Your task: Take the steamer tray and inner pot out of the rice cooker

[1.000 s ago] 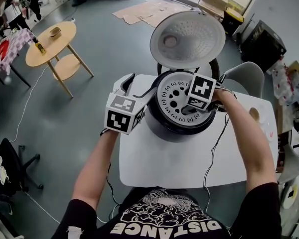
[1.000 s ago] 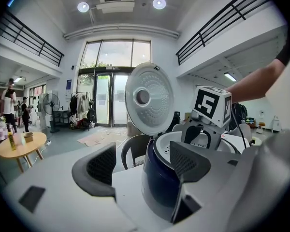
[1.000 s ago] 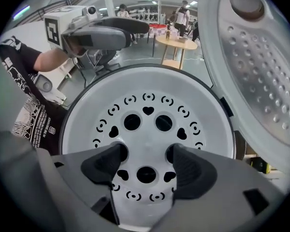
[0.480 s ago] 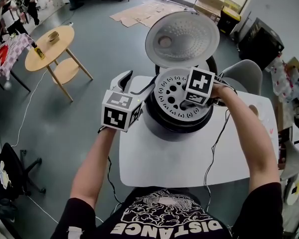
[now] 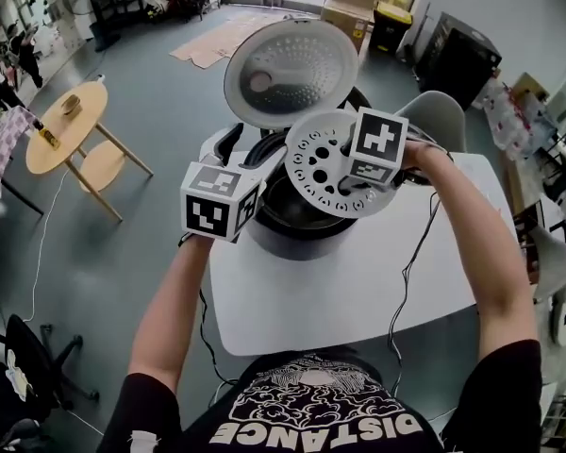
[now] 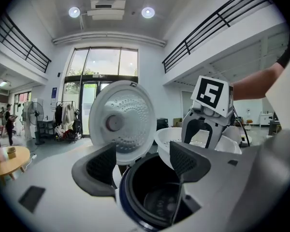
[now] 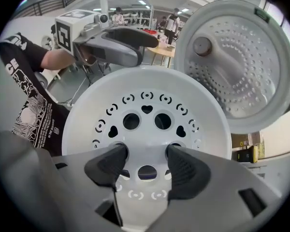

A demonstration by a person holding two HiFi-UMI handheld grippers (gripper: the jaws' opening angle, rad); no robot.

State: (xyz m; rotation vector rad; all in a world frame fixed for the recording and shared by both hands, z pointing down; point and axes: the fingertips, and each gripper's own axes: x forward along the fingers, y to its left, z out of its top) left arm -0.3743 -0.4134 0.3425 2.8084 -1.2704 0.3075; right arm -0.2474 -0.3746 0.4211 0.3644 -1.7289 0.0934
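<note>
The right gripper [image 7: 146, 164] points steeply down. Its jaws have just been closing a little and they pinch the tray [image 5: 323, 163] — the tips sit in two of its holes, with the white strip between them. The tray hangs tilted in the air over the open cooker [image 5: 292, 234], clear of the rim and below the raised lid [image 5: 288, 69]. The pot [image 6: 157, 197] sits inside the cooker, which stands on the desk [image 5: 358, 291]. The left gripper [image 6: 145, 162] is just beside the cooker's left side — jaws spread, pinching nothing.

white steamer tray [image 7: 147, 130], heart-shaped holes; black inner pot [image 6: 154, 195]
</note>
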